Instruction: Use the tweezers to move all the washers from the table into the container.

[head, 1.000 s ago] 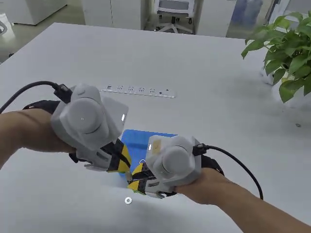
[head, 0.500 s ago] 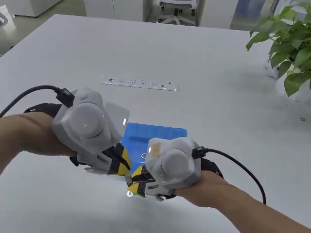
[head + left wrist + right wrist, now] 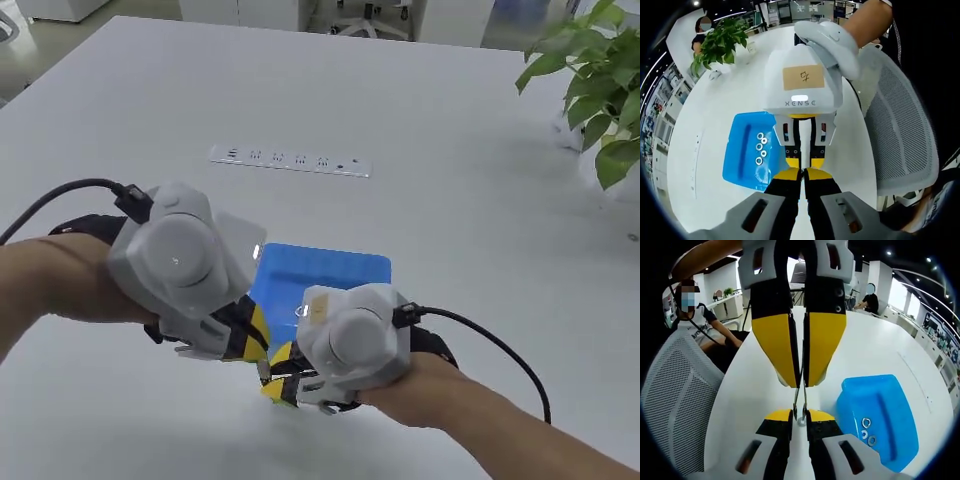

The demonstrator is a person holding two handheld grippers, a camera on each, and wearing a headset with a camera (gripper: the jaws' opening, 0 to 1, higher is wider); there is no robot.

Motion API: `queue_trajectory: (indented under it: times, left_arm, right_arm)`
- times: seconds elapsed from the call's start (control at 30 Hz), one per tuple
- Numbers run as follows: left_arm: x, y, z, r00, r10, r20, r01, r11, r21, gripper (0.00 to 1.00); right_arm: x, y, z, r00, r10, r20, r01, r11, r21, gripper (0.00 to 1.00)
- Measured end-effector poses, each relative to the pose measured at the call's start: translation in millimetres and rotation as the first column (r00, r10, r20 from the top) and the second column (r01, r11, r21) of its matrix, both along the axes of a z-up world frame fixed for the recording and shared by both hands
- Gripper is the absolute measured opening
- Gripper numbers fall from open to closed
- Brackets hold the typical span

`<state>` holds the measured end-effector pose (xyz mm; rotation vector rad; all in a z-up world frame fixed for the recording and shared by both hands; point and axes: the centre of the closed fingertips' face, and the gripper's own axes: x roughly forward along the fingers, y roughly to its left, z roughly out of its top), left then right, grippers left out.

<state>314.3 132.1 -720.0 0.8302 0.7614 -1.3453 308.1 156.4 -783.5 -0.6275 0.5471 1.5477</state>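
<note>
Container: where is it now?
Head view: blue container on the table just beyond the left gripper and right gripper, nearer than the power strip. Left gripper view: left of the fingers, washers inside.

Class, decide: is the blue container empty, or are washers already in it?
Not empty. The left gripper view shows several washers lying inside the blue container; the right gripper view shows three there too.
</note>
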Motion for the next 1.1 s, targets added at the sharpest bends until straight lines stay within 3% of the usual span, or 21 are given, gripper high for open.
queue_trajectory:
  times: [0.33,0.73,1.1]
  left_arm:
    - [-1.6,-1.3,-7.0,1.0,-0.004,-0.007,0.004,1.0,0.007,0.06]
    - [-2.4,-9.1,-5.8,1.0,-0.005,-0.019,0.005,1.0,-0.016,0.06]
    - [-3.8,-6.5,-5.2,1.0,0.0,-0.016,0.0,1.0,-0.009,0.06]
  right_arm:
    - [-0.2,-1.1,-4.0,1.0,-0.002,-0.009,0.002,1.0,0.002,0.13]
    - [-0.4,-3.2,-5.7,1.0,-0.001,-0.015,0.001,1.0,0.002,0.11]
    - [-2.3,-2.5,-5.3,1.0,0.018,-0.006,-0.018,1.0,-0.002,0.1]
